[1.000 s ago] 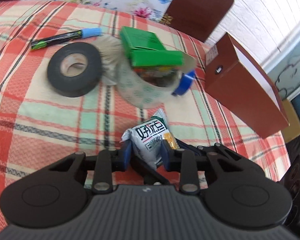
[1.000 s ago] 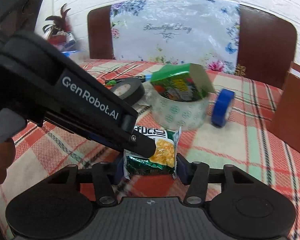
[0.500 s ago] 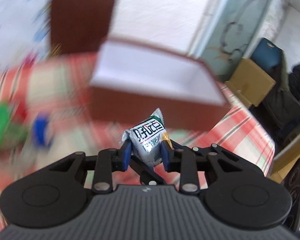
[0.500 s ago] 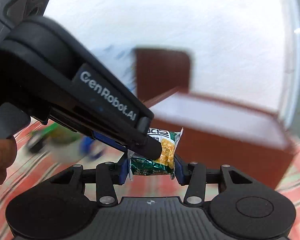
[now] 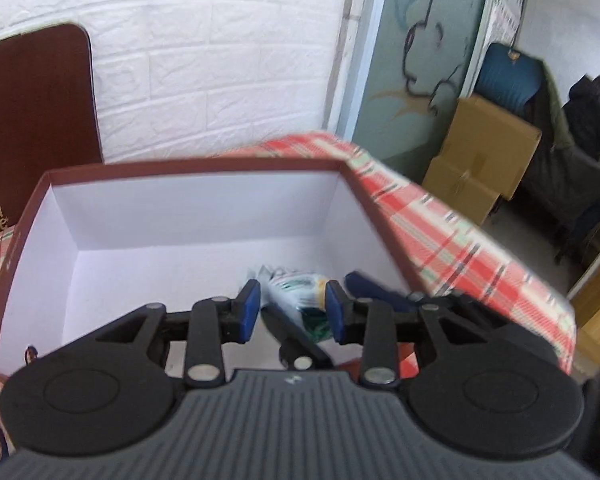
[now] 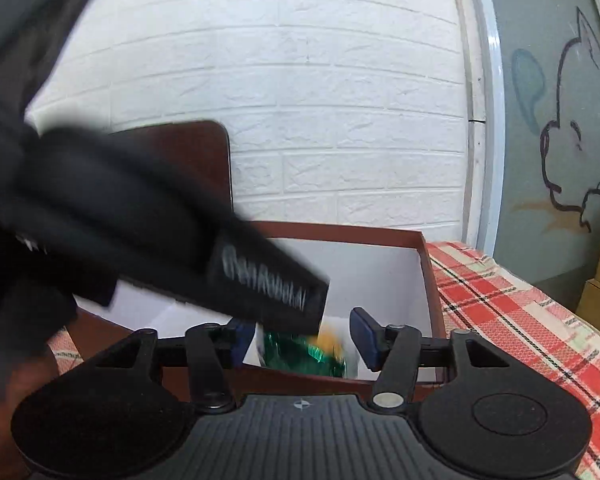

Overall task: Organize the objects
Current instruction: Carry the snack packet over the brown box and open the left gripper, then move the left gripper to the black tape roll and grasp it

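Releasing packet (image 5: 296, 286) over box (image 5: 196, 200).
Left gripper (image 5: 293, 307) and right gripper (image 6: 300, 338) jaws opening, spread; blurred packet between pads, clear of both.

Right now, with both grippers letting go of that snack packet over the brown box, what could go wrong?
1. Both jaws are opening on the snack packet near the brown box's near right corner; it could catch the rim instead of landing flat inside.
2. The left hand-held gripper and right hand-held gripper overlap closely and might knock each other pulling away.
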